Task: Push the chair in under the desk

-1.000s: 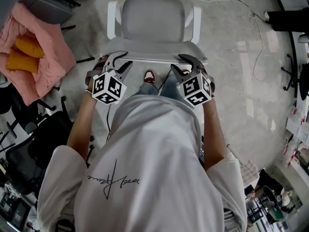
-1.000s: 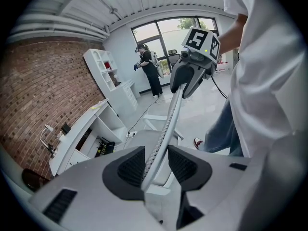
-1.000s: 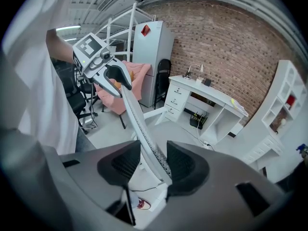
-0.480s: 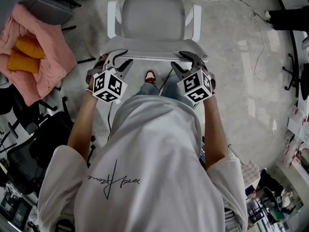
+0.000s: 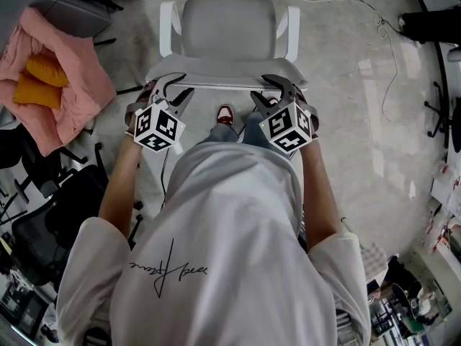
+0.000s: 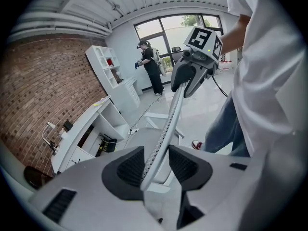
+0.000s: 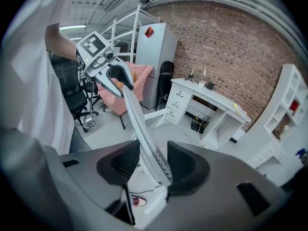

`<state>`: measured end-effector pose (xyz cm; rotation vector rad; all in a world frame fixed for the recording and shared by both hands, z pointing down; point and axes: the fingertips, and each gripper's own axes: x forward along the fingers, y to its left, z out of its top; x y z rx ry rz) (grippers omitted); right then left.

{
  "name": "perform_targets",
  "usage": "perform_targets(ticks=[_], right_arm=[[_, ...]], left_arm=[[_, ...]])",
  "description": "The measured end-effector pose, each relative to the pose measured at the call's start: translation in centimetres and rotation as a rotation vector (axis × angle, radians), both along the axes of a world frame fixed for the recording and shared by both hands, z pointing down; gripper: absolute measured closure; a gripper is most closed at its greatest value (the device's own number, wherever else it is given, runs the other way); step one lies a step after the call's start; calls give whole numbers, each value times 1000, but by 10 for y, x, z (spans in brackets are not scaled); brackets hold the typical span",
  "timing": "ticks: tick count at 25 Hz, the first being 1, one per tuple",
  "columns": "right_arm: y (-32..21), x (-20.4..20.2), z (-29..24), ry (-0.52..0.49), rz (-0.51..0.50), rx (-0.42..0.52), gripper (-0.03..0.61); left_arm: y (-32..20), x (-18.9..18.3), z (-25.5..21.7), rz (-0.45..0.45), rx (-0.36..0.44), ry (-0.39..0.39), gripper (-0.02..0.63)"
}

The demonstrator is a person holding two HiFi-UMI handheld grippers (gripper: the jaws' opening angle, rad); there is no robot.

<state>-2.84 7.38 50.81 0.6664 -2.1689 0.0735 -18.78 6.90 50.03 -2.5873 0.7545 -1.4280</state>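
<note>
2 loose grips: L gripper (image 5: 180, 85) & R gripper (image 5: 259, 87) straddle chair backrest (image 5: 223, 70) unclamped, R jaws just eased wider.

The right tongs (image 7: 153, 163) have just opened wider around the chair's backrest (image 7: 137, 124).

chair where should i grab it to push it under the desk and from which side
Grip the chair by the thin top edge of its backrest, coming from behind it, the side away from the white desk. That rim is slim enough to sit between jaws and wide enough to hold near both corners, so a push there should roll it straight.
</note>
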Motion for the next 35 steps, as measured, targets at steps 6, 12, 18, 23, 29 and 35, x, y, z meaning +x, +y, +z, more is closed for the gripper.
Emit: perform_targets(ticks=[6,12,18,23,29,35], right_arm=[[-10,3,1,-5,-22,9,382],[-26,19,2,-5,-35,8,376],[-42,30,3,-5,-65,9,371],[-52,37,3,-6,-88,13,371],[-67,47,4,-6,-118,16,371],[-89,52,7,-3,-150,8,368]], left_arm=[[-7,3,2,-18,-9,-11,459],[-17,19,2,-35,6,-13,459],[-27,30,4,-59,7,-6,459],[-33,39,4,-88,19,-5,457],[-44,49,6,-115,16,-12,456],[-59,55,8,-157,17,-10,454]])
